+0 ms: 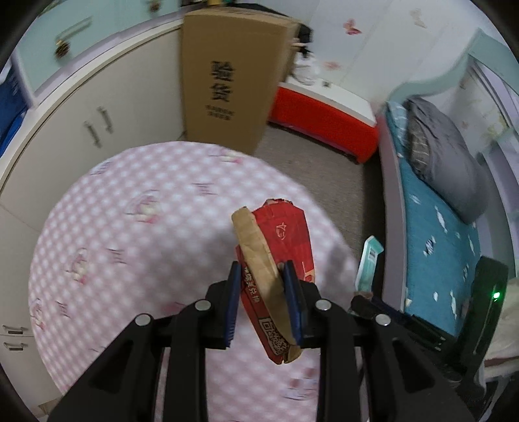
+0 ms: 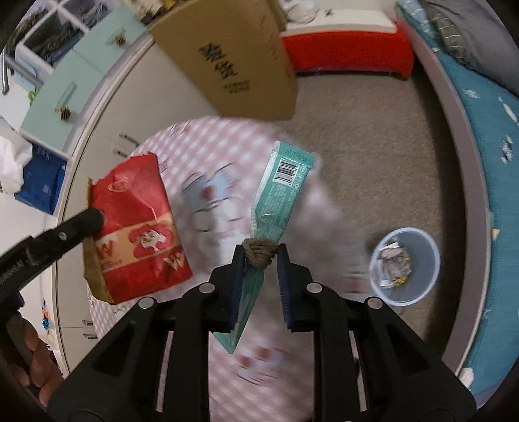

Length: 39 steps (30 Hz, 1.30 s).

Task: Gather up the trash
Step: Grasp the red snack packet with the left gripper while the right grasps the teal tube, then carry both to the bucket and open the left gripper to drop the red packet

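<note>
the left gripper [image 1: 263, 276] clasped a red paper bag [image 1: 285, 233]; the right gripper [image 2: 260, 259] clamped a teal wrapper [image 2: 279, 191] above the desk [image 1: 129, 227].

A home bedroom is shown. A bed [image 1: 434, 207] with a teal patterned sheet and grey pillow [image 1: 444, 155] is seen along one wall; cream cupboards [image 1: 97, 107] with handles, butterfly wall stickers [image 1: 352, 26], carpeted floor [image 2: 373, 146], a round desk [image 1: 146, 227] under pink checked cloth and a small waste bin [image 2: 418, 289] are seen.
</note>
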Motion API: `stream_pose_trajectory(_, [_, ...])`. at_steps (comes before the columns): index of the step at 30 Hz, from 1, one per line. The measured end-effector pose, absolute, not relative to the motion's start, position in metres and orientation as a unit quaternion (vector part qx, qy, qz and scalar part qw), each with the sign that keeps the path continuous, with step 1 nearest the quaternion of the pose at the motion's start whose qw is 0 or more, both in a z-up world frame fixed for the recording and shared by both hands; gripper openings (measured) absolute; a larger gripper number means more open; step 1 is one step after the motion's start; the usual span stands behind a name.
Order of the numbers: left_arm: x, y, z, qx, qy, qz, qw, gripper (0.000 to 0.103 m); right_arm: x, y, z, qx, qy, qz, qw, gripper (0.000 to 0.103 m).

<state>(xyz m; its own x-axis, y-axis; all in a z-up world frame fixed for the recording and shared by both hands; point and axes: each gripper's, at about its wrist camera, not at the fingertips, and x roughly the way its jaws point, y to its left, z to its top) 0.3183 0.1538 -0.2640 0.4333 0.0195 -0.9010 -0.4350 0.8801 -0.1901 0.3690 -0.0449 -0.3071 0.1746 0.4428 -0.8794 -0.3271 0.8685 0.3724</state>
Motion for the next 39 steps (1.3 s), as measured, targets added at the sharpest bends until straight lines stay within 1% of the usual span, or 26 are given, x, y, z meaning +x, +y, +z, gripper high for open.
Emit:
stream_pose_trajectory(3, [0.332,0.100,-0.257,-0.188,0.515,0.114,0.828,0.026,0.377,-0.107,-0.289,0.061,0.574,0.232,0.783,0.020])
stream_pose_trajectory(12, [0.367,-0.048,-0.241,-0.131,0.521,0.033,0.843,0.026,0.378,-0.267,-0.262,0.099,0.544,0.156,0.819,0.020])
stream_pose_trajectory(20, [0.381,-0.146,-0.244,-0.071,0.538,-0.028,0.840,0.026,0.357,-0.357,-0.258,0.146,0.533,0.105,0.827,0.020])
stream_pose_trajectory(28, [0.389,-0.188,-0.254,-0.040,0.559,-0.054,0.826,0.026,0.344,-0.394,-0.259,0.173,0.528,0.084,0.827,0.020])
stream_pose_trajectory(35, [0.400,-0.206,-0.256,-0.045,0.563,-0.074,0.822,0.027,0.344,-0.407,-0.255,0.183,0.520,0.077,0.830,0.020])
stream_pose_trajectory(39, [0.406,-0.210,-0.256,-0.050,0.558,-0.073,0.825,0.034,0.342,-0.411,-0.253,0.189,0.514,0.071,0.834,0.020])
